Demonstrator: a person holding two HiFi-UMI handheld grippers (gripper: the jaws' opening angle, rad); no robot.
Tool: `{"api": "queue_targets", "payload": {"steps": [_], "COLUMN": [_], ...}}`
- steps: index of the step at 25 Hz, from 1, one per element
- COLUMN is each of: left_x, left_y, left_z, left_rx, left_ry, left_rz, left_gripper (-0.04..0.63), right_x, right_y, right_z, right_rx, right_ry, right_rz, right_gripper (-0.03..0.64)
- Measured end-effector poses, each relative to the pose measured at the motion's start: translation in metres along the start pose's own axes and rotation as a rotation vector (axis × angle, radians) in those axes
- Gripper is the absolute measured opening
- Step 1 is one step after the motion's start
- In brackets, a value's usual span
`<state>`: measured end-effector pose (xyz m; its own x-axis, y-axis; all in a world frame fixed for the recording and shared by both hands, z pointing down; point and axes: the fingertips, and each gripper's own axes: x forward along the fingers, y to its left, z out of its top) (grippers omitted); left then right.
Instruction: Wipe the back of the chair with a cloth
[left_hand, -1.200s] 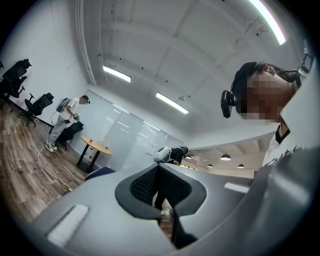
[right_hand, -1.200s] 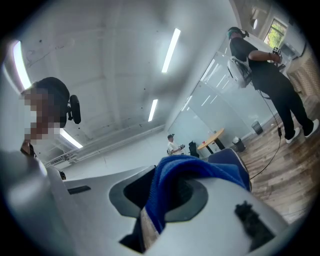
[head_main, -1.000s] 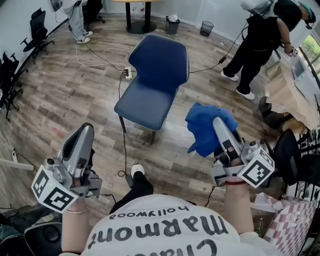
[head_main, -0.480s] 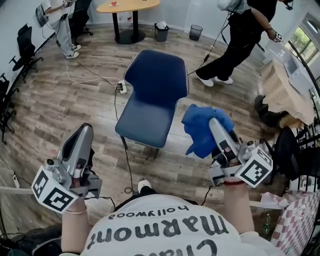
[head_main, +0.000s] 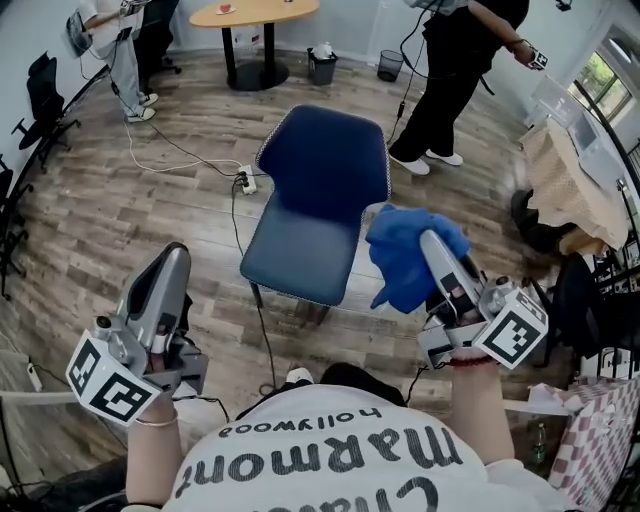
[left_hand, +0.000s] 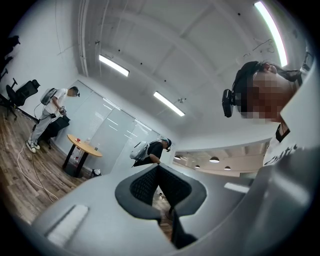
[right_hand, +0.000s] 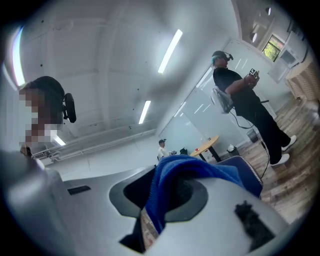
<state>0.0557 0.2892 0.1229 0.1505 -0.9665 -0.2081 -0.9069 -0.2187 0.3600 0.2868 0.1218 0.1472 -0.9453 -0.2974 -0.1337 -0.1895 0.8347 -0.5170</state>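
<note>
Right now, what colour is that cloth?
The cloth is bright blue; the head view shows it best.

Left claw (head_main: 172, 256) closed, right claw (head_main: 433, 242) clamped on cloth (head_main: 400, 262).

An open office room: wood-look plank floor (head_main: 120, 220), a round table (head_main: 255, 12) at top centre, black office chairs (head_main: 40, 95) along the left edge, a waste bin (head_main: 391, 64) by the far wall, glass partitions (left_hand: 107, 135) and ceiling strip lights (left_hand: 113, 65).

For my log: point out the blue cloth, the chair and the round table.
blue cloth (head_main: 400, 250), head view, middle of the bunched fabric.
chair (head_main: 325, 160), head view, centre of the backrest.
round table (head_main: 268, 11), head view, bare part of its top.
</note>
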Motion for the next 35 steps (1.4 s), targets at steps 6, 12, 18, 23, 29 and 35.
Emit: {"api": "queue_targets", "payload": {"steps": [6,12,18,23,29,35], "left_x": [0.002,0.012,0.029,0.064,0.107,0.141], "left_y": [0.026,0.039,0.053,0.071,0.1,0.121], "left_z": [-0.005,-0.024,-0.033,-0.031,-0.027,-0.025], "left_rx": [0.012,-0.024,-0.033,-0.035,-0.033,-0.019], "left_ry": [0.042,0.083,0.105,0.116,0.112,0.089], "left_rz": [0.007,0.027,0.029,0.024,0.026,0.028], "left_gripper": [0.006,0.006,0.006,0.006,0.006,0.006], "right_x": [0.025,0.037,0.064,0.094,0.135,0.163], "right_y": [-0.003,-0.022,-0.046,-0.074,-0.107,-0.136], "right_z": [-0.008,-0.018,-0.02,-0.012,0.005,0.017], "right_rx": [-0.01,0.018,0.043,0.066,0.052,0.048], "right_ry": [0.028,0.076,0.073,0.08,0.086,0.082], "right_rz": [-0.032,-0.039,-0.024,-0.013,0.008,0.034], "right_gripper": [0.061,0.062,0.062,0.062,0.063,0.063]}}
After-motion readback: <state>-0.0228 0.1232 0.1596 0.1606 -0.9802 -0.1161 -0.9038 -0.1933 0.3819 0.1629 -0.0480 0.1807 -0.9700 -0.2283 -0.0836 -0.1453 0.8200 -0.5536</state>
